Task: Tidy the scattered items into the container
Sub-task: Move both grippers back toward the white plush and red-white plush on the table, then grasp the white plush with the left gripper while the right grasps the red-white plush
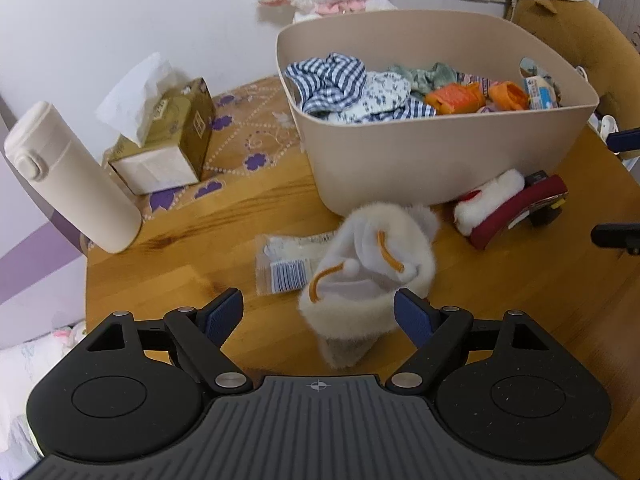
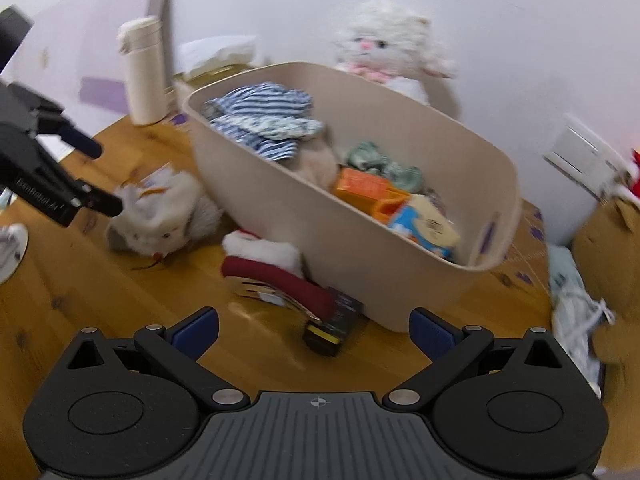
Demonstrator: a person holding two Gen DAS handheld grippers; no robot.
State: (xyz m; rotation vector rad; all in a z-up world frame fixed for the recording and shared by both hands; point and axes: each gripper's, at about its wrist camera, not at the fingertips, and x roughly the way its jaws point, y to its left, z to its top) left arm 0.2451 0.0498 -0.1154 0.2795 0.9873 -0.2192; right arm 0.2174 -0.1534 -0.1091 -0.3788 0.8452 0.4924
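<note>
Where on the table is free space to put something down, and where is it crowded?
Bare wood lies between the white bottle and the snack packet, in front of the tissue box. It is crowded along the front of the beige bin: the furry white hat and the red and white hat lie there, close together.

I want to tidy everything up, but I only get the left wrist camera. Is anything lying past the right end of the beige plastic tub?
Observer: Yes. The right wrist view shows a crumpled white cloth with a cord beyond that end of the beige plastic tub.
Operator: Is the right gripper holding something?
Observer: No. The right gripper is open and empty. A small black box with a yellow edge lies just ahead of it, beside the red and white fluffy band.
</note>
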